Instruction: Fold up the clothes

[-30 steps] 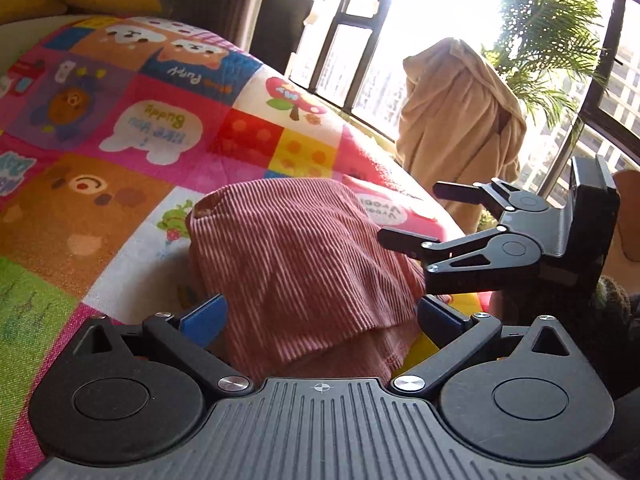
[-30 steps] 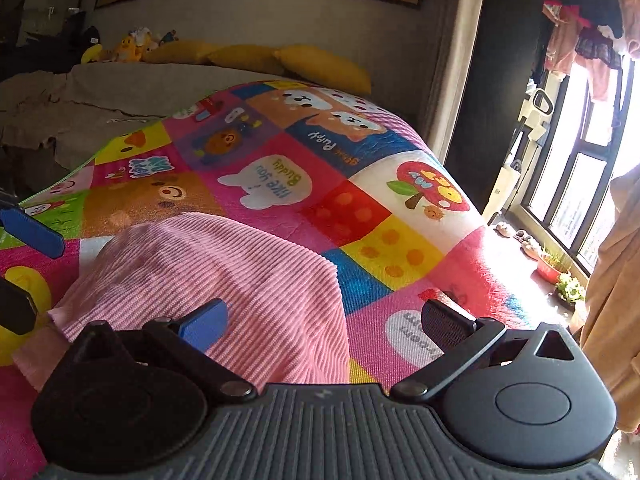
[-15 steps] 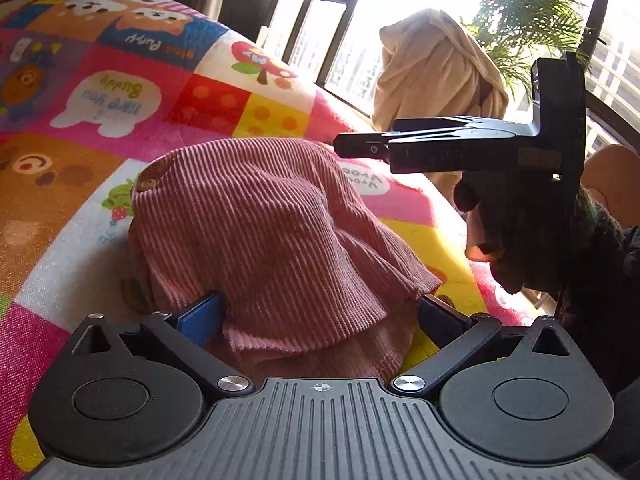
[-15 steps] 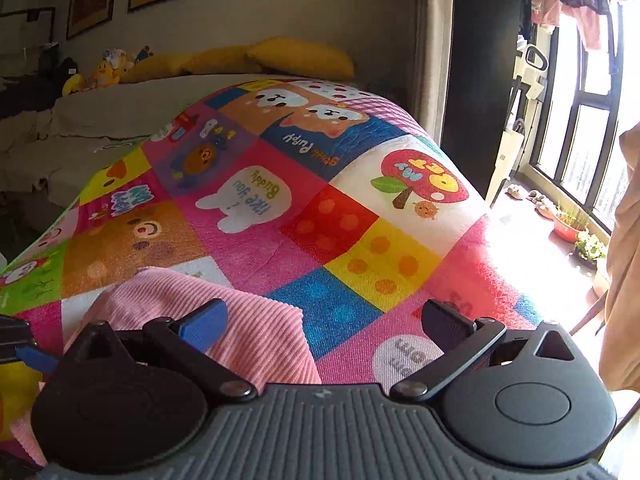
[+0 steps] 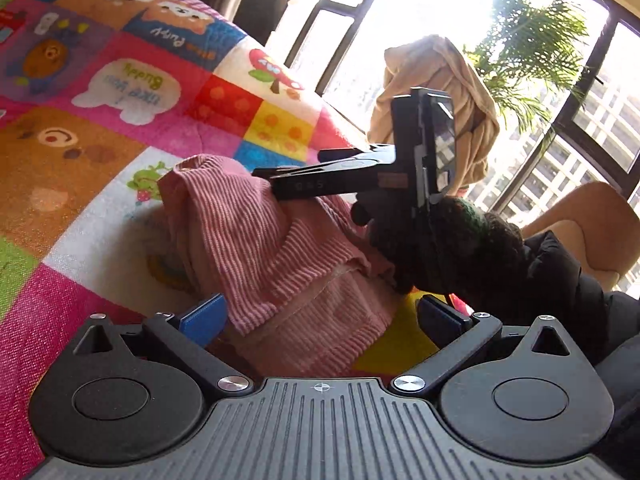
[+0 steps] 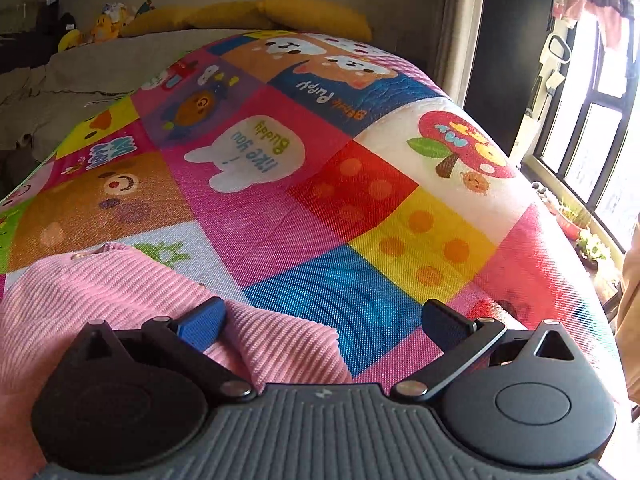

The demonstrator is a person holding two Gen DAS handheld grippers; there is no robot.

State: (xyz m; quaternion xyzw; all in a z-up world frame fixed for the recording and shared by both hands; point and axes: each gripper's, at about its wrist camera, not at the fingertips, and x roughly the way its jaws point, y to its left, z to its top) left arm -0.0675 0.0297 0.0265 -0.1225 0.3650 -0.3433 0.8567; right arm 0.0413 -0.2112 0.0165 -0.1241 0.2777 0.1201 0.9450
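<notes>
Lying bunched on the patchwork bed cover (image 6: pixel 320 208): pink ribbed garment (image 5: pixel 256 240). Spread wide at its near hem, left gripper (image 5: pixel 320 316); right gripper (image 6: pixel 324 320) likewise splayed, straddling the cloth's corner.

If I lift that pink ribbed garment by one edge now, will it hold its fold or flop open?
Probably flops: the pink ribbed garment already drapes in soft, rumpled layers on the patchwork blanket, so it looks limp, not stiff. It seems light knit, so a push would likely bunch it rather than slide it flat. The left gripper and right gripper are both open, so nothing pins the fold.
</notes>
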